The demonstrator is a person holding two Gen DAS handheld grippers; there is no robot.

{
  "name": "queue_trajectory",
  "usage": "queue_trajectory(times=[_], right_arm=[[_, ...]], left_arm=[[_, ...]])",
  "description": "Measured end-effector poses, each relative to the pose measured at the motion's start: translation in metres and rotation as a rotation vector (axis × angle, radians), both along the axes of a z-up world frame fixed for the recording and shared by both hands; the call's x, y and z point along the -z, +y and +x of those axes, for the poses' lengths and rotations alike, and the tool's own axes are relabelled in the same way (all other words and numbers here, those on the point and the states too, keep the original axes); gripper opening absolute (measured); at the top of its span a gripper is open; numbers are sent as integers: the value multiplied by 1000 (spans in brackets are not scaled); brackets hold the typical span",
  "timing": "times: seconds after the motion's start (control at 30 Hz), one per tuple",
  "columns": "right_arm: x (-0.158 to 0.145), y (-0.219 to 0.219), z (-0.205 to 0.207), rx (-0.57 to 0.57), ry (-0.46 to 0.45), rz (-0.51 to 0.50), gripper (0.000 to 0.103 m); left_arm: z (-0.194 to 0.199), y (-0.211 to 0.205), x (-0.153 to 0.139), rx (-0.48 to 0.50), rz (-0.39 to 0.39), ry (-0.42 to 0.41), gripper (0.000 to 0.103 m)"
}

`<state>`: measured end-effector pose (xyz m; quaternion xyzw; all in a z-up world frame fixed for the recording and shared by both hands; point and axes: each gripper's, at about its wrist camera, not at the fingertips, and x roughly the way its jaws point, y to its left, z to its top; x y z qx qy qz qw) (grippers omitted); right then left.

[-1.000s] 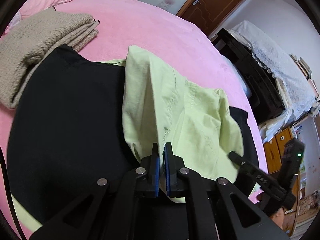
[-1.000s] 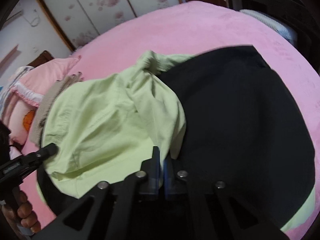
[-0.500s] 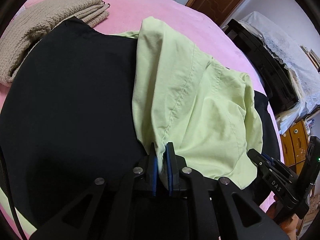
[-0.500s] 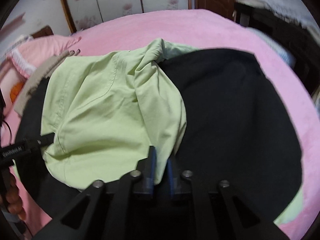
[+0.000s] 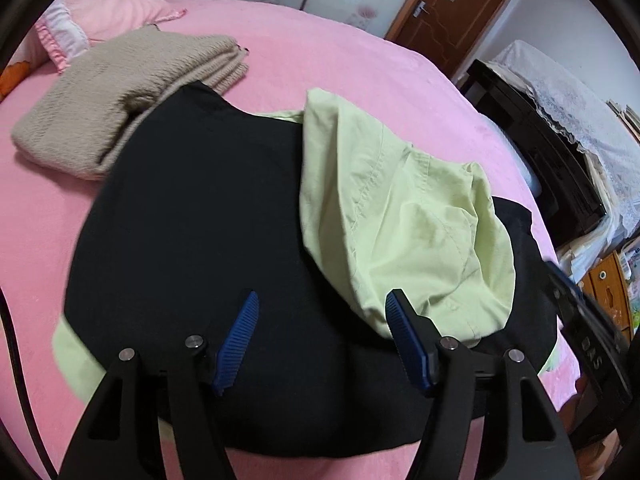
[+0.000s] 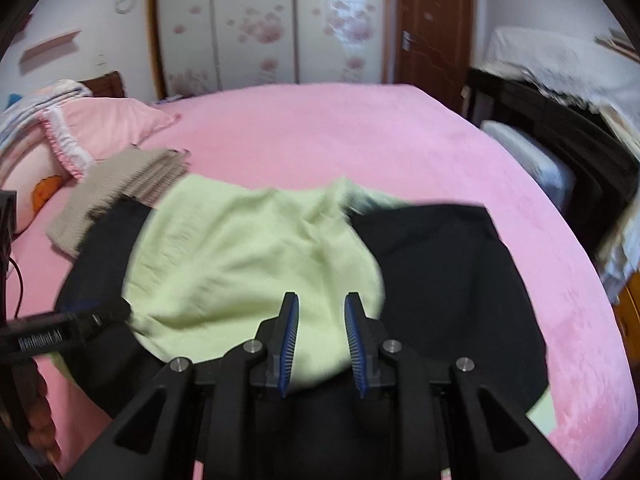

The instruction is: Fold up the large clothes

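A light green garment (image 5: 404, 216) lies bunched on top of a spread black garment (image 5: 192, 216) on the pink bed (image 5: 344, 64). My left gripper (image 5: 322, 304) is open and empty just above the black cloth, its right finger at the green garment's near edge. In the right wrist view the green garment (image 6: 248, 256) lies on the black one (image 6: 452, 280). My right gripper (image 6: 320, 308) is open and empty over the green garment's near edge. The left gripper's finger (image 6: 80, 322) shows at the left of that view.
A folded beige knit (image 5: 116, 108) lies at the back left, its edge under the black garment. A pink pillow (image 5: 108, 8) is behind it. Dark furniture with a lace cover (image 5: 560, 132) stands right of the bed. A wardrobe (image 6: 256, 24) and door (image 6: 432, 20) are beyond.
Both grippers have opened and let go of the green garment, which now rests on the black cloth. Both have drawn back and up a little.
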<state>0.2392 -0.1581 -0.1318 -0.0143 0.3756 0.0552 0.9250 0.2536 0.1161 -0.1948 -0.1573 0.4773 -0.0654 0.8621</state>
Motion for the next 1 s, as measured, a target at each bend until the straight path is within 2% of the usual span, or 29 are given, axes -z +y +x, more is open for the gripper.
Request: queue_trajectory(times=[0.1,0.2,0.43,0.6,0.7,0.9,1.0], right_arm=[[1,23,14,-41,-23,-3,24],[11,38,24,-76,-1,19,24],[63,59,26,-133,170,-48,23],[61,56,17,-124,168,-12,23],[57,59,12,-131,155,-35,24],[40,56,6,-127,122,-33,24],[28,53,0,-115,99,-19,24]], left_arm=[[-11,5,-5,-14,17,-21,65],[-20,10,-7,-26,31,-25,65],[-32,31,-2,-91,-17,-5,65],[-46,53,6,-144,-101,20,65],[-61,68,12,-182,-172,26,65],[-89,96,27,-241,-271,50,66],[-99,107,39,-268,-360,61,65]])
